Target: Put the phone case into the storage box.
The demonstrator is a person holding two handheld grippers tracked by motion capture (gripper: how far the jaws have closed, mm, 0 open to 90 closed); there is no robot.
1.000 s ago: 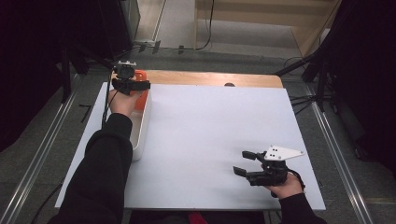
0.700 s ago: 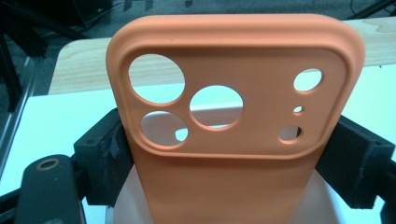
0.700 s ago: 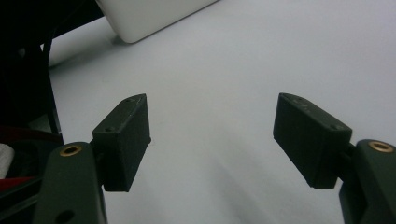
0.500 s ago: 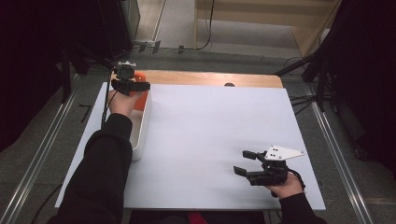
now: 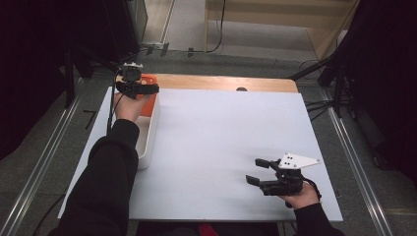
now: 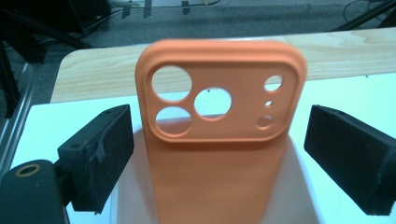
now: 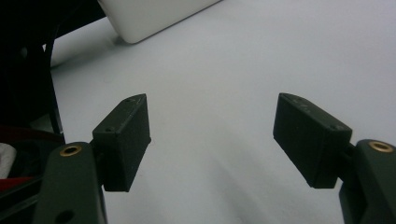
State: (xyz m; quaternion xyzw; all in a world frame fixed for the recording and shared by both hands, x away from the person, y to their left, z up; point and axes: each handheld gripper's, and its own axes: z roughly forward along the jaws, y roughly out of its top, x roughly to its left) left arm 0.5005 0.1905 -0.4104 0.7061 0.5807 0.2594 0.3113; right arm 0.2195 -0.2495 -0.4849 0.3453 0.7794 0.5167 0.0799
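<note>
An orange phone case (image 6: 219,140) stands upright in the far end of a white bin (image 5: 147,142), its camera cut-outs at the top. My left gripper (image 6: 219,135) straddles the case. Its jaws have just been opening, and a gap shows on each side between the pads (image 6: 100,154) and the case. In the high view this left gripper (image 5: 147,89) hovers over the orange case (image 5: 149,98) at the table's far left. My right gripper (image 5: 254,170) rests near the front right of the white table, open, with nothing between its fingers (image 7: 126,140).
The white bin (image 7: 144,14) runs along the table's left edge. A wooden strip (image 5: 221,82) borders the white tabletop (image 5: 221,132) at the back. Cables and stands lie on the floor beyond the table.
</note>
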